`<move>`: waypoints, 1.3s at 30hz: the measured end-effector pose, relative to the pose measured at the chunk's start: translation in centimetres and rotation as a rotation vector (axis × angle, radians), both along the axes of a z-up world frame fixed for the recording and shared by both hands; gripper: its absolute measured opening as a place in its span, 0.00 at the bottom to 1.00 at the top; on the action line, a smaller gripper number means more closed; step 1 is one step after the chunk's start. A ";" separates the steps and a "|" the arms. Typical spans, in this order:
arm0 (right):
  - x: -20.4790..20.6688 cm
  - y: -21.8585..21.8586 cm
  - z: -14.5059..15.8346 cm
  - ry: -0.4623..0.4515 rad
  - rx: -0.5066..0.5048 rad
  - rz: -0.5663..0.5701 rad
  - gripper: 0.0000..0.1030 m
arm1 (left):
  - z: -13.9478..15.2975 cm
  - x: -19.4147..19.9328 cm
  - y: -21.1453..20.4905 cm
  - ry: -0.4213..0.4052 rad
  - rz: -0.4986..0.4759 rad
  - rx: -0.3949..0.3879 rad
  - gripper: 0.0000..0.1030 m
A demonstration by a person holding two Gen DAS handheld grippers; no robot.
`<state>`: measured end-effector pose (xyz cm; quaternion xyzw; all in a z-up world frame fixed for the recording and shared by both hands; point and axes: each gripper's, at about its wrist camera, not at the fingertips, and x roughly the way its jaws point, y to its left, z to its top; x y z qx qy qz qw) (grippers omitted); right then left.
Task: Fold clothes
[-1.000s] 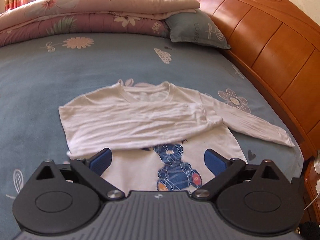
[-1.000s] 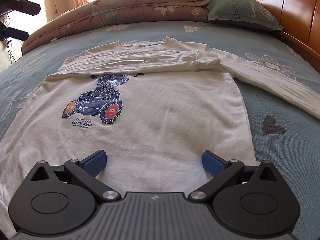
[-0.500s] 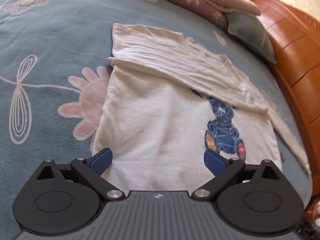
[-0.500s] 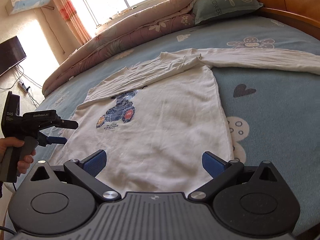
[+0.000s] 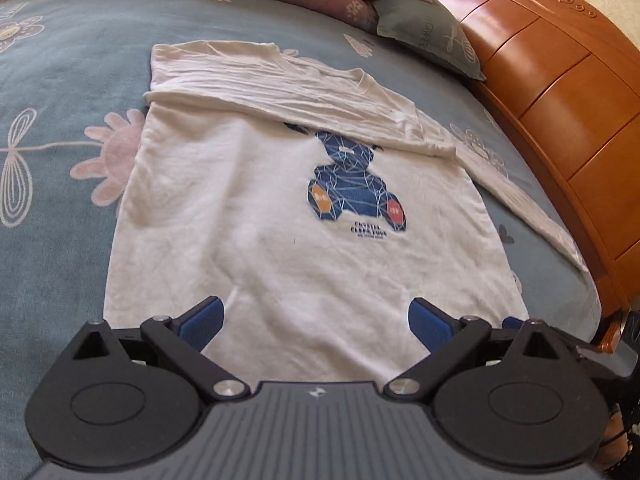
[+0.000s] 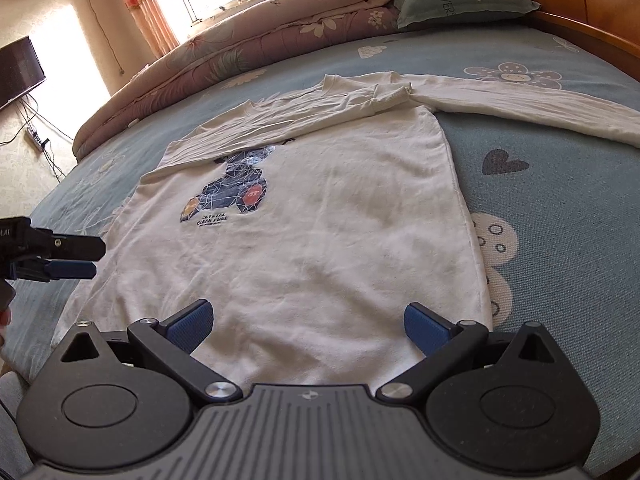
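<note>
Left wrist view had swung within a second from the folded sleeve (image 5: 280,84) to the hem of the white long-sleeved shirt (image 5: 280,240) mid-frame; left gripper (image 5: 316,320) and right gripper (image 6: 306,324) both gaped wide, empty, likely poised for a hem fold. Right of frame, the other sleeve (image 6: 520,108) lay unfolded on the blue bedspread (image 6: 560,208), beside the wooden headboard (image 5: 560,100).

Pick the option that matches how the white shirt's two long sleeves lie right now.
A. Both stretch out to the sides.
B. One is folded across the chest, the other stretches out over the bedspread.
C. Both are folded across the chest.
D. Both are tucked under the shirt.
B: on the white shirt, one sleeve lies folded across the chest above the bear print, while the other sleeve stretches out flat on the blue bedspread.
</note>
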<state>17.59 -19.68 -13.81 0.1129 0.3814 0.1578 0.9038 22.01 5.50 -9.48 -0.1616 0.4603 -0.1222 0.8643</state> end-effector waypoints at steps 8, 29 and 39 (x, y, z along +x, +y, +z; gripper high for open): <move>0.1 0.3 0.0 -0.005 -0.021 -0.001 1.00 | 0.1 -2.6 1.9 -0.002 0.090 -0.051 0.96; -0.1 2.0 -0.4 -0.019 -0.143 0.022 1.00 | -0.5 -5.3 2.8 0.055 0.179 -0.052 0.96; -0.4 3.0 -0.6 -0.028 -0.221 0.042 1.00 | -0.9 -5.3 2.4 0.052 0.165 -0.044 0.98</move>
